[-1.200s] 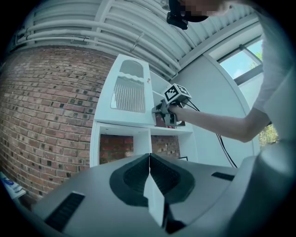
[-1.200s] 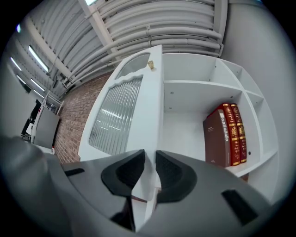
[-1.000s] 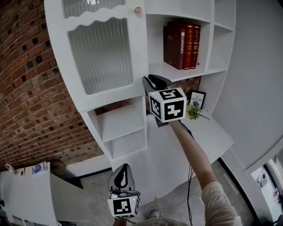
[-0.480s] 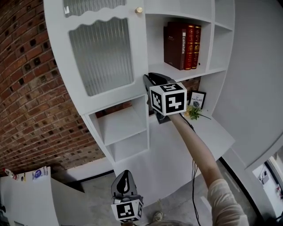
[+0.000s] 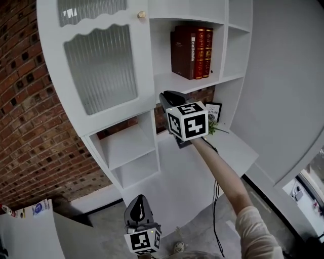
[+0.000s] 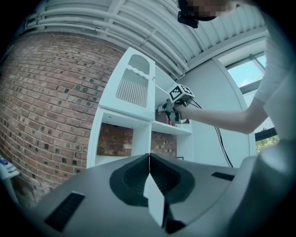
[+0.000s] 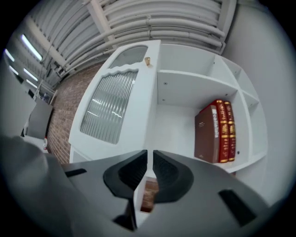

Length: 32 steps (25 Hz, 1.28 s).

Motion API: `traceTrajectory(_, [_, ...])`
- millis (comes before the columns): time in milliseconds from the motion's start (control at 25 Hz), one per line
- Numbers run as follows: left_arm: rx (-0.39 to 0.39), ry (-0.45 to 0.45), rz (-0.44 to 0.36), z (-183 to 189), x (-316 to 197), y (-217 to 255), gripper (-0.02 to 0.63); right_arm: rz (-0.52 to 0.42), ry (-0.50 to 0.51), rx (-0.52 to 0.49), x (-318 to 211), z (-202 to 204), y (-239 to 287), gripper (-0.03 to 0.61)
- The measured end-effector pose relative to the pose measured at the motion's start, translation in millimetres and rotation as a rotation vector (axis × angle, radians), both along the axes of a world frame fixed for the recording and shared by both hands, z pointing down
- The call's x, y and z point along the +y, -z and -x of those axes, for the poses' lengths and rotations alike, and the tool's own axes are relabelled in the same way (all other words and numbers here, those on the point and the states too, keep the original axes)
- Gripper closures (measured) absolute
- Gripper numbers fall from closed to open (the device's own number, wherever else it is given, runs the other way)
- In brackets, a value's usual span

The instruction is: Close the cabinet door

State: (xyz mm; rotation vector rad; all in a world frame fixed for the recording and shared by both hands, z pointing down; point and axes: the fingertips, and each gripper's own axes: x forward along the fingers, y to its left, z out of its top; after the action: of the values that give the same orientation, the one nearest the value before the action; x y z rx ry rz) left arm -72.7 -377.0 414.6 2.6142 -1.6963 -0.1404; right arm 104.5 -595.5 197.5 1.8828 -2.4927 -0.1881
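Observation:
The white cabinet door [image 5: 101, 66] has a ribbed glass pane and a small brass knob [image 5: 142, 14] at its top right corner. It stands swung out from the cabinet, as the left gripper view shows at the door [image 6: 134, 85]. My right gripper [image 5: 171, 96] is level, just right of the door's lower corner and in front of the book shelf. Its jaws [image 7: 150, 155] are closing, with a narrow gap and nothing between them. My left gripper [image 5: 137, 201] hangs low in front of the cabinet, shut and empty [image 6: 149, 157].
Three books [image 5: 191, 50] stand on the open shelf right of the door. A framed card [image 5: 213, 111] and a small plant [image 5: 215, 127] sit on the counter below. Open cubbies [image 5: 126, 146] lie under the door, with a brick wall [image 5: 30, 141] at the left.
My right gripper has sunk a little and sits slightly further right of the door's edge. The left gripper stays low, and the door looks unmoved.

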Motion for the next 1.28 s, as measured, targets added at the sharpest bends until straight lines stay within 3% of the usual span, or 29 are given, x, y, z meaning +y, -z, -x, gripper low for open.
traceTrajectory(280, [0.014, -0.163, -0.090, -45, 5, 39, 0.600, -0.182, -0.190, 0.102, 171, -75, -31, 0.555])
traceTrajectory(400, [0.025, -0.286, -0.096, -92, 18, 47, 0.600, -0.169, -0.308, 0.137, 256, -110, -58, 0.558])
traceTrajectory(480, [0.041, -0.379, -0.094, -131, 34, 51, 0.600, -0.185, -0.392, 0.213, 304, -129, -75, 0.558])
traceTrajectory(600, [0.043, -0.522, -0.097, -188, 69, 51, 0.600, -0.080, -0.526, 0.298, 368, -155, -118, 0.558])
traceTrajectory(720, [0.030, -0.660, -0.081, -236, 108, 41, 0.600, 0.019, -0.595, 0.253, 426, -170, -160, 0.558])
traceTrajectory(920, [-0.008, -0.816, -0.077, -292, 159, 35, 0.600, 0.091, -0.709, 0.076, 491, -200, -207, 0.563])
traceTrajectory(1120, [-0.015, -0.827, -0.073, -309, 175, 35, 0.600, 0.085, -0.779, -0.071, 513, -225, -219, 0.563])
traceTrajectory(1280, [-0.019, -0.812, -0.066, -313, 177, 33, 0.600, 0.080, -0.774, -0.083, 515, -232, -224, 0.563])
